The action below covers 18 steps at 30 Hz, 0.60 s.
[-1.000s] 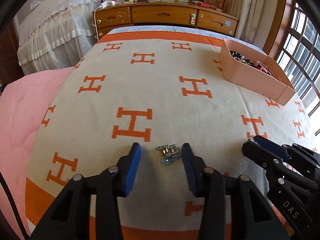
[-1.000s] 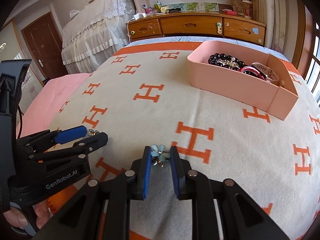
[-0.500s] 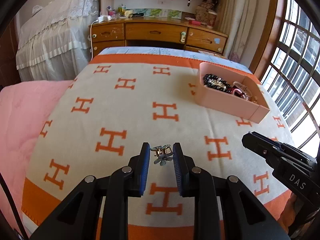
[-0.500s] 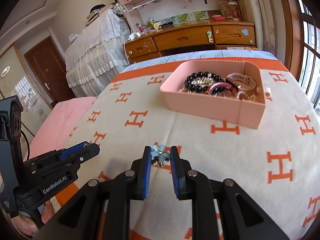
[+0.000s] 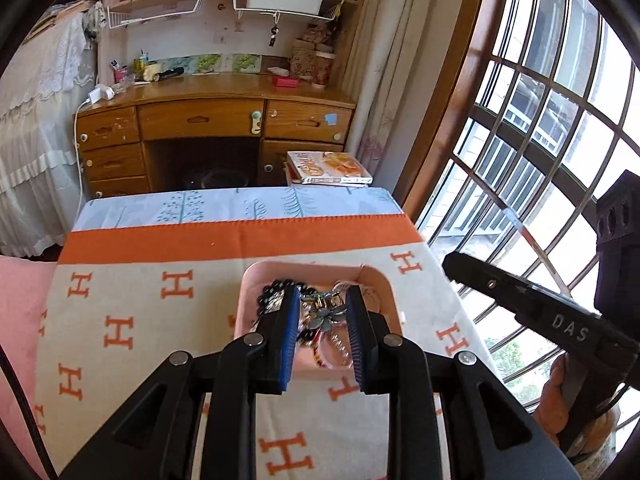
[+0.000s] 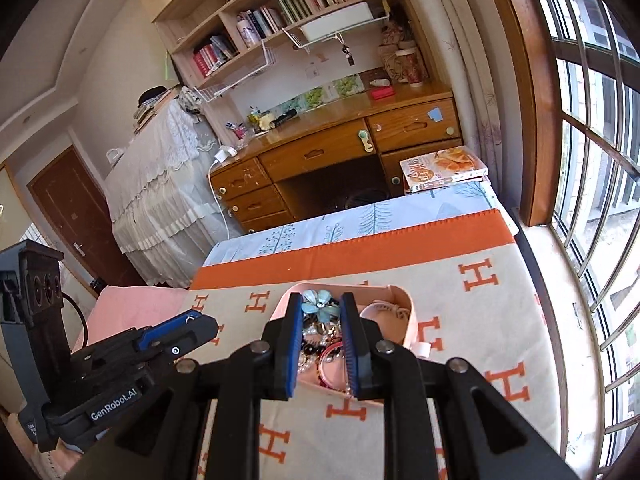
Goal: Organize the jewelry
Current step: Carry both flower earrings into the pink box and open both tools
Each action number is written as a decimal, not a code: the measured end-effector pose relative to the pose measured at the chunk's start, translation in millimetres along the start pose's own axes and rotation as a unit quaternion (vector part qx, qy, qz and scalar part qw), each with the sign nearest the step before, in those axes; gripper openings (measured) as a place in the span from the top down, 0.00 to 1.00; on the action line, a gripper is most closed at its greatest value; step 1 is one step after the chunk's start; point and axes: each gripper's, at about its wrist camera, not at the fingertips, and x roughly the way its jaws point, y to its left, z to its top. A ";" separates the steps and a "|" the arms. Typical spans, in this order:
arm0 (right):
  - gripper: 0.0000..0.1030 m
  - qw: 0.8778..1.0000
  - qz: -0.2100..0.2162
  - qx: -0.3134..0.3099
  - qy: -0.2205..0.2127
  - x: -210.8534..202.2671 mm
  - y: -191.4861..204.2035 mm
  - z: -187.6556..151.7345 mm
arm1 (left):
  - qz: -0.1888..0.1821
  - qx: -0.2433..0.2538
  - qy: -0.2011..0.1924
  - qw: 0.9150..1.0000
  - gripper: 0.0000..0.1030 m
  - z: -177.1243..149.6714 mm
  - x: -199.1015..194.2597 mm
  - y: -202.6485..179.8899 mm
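Tongs on the left (image 5: 322, 312) pinch a small metallic flower clip (image 5: 325, 314) between their blue pads, and the tongs on the right (image 6: 321, 314) pinch a pale blue flower clip (image 6: 320, 305) the same way. Both pairs hang over the pink tray (image 5: 384, 280), each clip clear of its contents. In the tray lie a black bead bracelet (image 5: 269, 294) and other tangled jewelry; what each piece is I cannot tell. The tray rests on a cream blanket with orange H marks (image 6: 480, 280) spread over a bed. Beyond the bed stand a wooden desk (image 5: 208, 116), with bookshelves (image 6: 280, 4) above it, and a barred window (image 5: 540, 120).
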 end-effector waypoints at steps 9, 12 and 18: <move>0.82 0.993 -0.031 0.051 0.101 90.1 -46.3 -0.8 | -0.032 -0.030 0.046 0.998 0.79 25.1 91.9 -10.8; 0.80 0.992 -0.029 0.054 0.113 102.3 -49.2 -7.4 | -0.038 -0.030 0.057 0.997 0.79 23.4 108.2 -14.7; 0.78 0.994 -0.042 0.040 0.096 98.1 -49.4 -13.5 | -0.047 -0.025 0.077 0.996 0.79 17.3 132.6 -18.4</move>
